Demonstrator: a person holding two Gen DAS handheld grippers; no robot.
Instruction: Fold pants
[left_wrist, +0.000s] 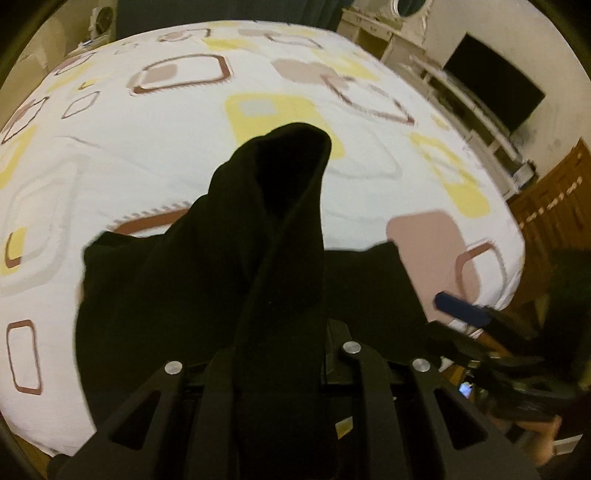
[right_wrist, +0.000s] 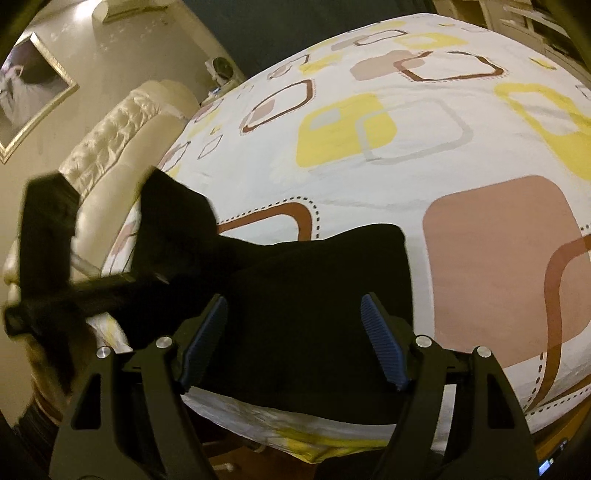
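- The black pants (right_wrist: 314, 295) lie near the front edge of the bed (right_wrist: 406, 155), on a bedsheet printed with yellow, pink and brown squares
- The left gripper (left_wrist: 280, 332) is pressed together and pinches a strip of the pants; the cloth rises from between its fingers as a lifted fold above the bed
- In the right wrist view this same gripper appears at the left side, blurred, with a piece of the dark cloth raised above the part that lies flat
- The right gripper (right_wrist: 295, 339) is spread; its blue pads (right_wrist: 384, 343) stand apart above the flat part of the pants and, as far as I can see, they pinch nothing
- The flat part looks like a wide dark block with a rather straight far edge, so I judge that the pants are already laid out or folded one time, but the dark cloth hides the layers and I cannot tell how many there are
- The fold in hand is not finished: the lifted part is in the air and not laid down
- What is left, in my judgement: to bring the lifted part over the flat part, to release it, and to smooth the pile near the front edge of the bed
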